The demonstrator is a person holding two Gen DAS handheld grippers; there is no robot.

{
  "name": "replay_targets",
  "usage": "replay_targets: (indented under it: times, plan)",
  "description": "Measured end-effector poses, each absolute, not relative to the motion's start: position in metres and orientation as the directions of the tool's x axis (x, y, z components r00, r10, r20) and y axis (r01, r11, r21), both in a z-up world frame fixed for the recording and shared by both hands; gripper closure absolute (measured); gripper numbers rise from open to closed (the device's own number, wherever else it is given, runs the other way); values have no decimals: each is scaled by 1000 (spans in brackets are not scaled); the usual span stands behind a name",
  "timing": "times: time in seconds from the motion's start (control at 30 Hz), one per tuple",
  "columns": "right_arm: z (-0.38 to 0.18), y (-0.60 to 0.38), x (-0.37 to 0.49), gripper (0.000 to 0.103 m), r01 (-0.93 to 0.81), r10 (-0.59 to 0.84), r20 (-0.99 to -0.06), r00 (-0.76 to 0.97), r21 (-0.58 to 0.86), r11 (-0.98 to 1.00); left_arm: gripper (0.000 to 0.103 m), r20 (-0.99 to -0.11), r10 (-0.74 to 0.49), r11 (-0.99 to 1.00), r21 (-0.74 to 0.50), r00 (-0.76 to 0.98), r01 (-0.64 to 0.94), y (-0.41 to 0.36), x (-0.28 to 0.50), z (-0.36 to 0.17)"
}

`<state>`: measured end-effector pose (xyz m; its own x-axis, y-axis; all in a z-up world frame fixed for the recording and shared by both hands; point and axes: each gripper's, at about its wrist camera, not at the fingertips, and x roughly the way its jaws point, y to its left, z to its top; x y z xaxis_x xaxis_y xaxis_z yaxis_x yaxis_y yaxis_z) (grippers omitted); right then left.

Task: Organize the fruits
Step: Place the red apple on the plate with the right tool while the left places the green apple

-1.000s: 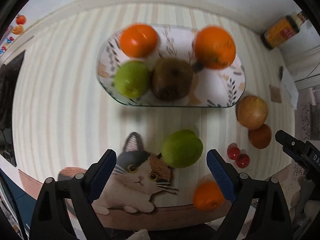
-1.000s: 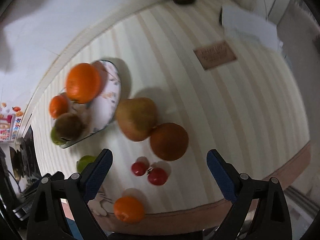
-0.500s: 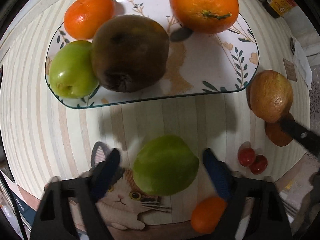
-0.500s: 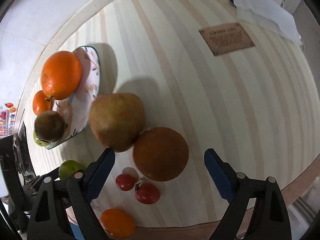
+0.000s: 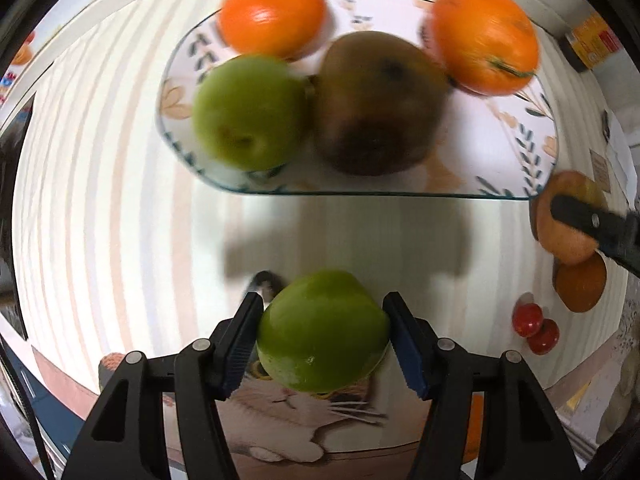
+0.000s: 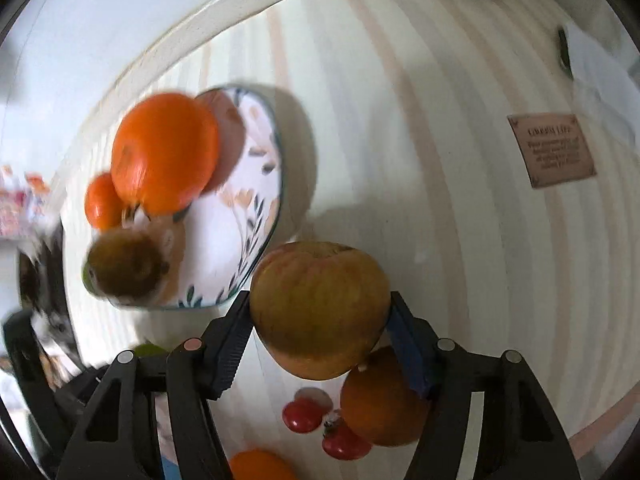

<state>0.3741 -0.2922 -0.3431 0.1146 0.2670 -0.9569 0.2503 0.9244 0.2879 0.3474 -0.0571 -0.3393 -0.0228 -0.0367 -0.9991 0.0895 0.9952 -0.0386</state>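
Observation:
My left gripper [image 5: 323, 330] is shut on a green fruit [image 5: 322, 330] and holds it above the cat-print mat, in front of the floral plate [image 5: 516, 136]. The plate holds two oranges [image 5: 484, 38], a brown kiwi-like fruit [image 5: 376, 104] and a green apple [image 5: 250, 114]. My right gripper [image 6: 320, 310] is shut on a yellow-brown apple [image 6: 320, 304], just right of the plate [image 6: 236, 216]. In the left wrist view this apple [image 5: 568, 236] shows at the right edge with a black finger across it.
On the striped table lie a dark orange fruit [image 6: 382, 400], two cherry tomatoes [image 6: 304, 416] and a small orange [image 6: 256, 466] near the front edge. A brown card [image 6: 554, 150] and white paper [image 6: 596, 76] lie at the right, a bottle [image 5: 590, 44] at the back.
Both grippers have closed: the left on the green fruit, the right on the yellow-brown apple. Both fruits now sit between the fingers, and the views have shifted toward the plate.

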Motion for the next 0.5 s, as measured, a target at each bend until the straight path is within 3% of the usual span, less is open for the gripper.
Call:
replay_targets:
  times: [0.23, 0.5]
  plan:
    - [-338, -233, 363, 35, 84, 318, -947, 41, 321, 943, 43, -997, -65, 997, -66, -31, 34, -31, 341, -340]
    - [-341, -221, 365, 35, 60, 255, -964, 77, 260, 964, 43, -997, -68, 997, -69, -22, 35, -41, 356, -343]
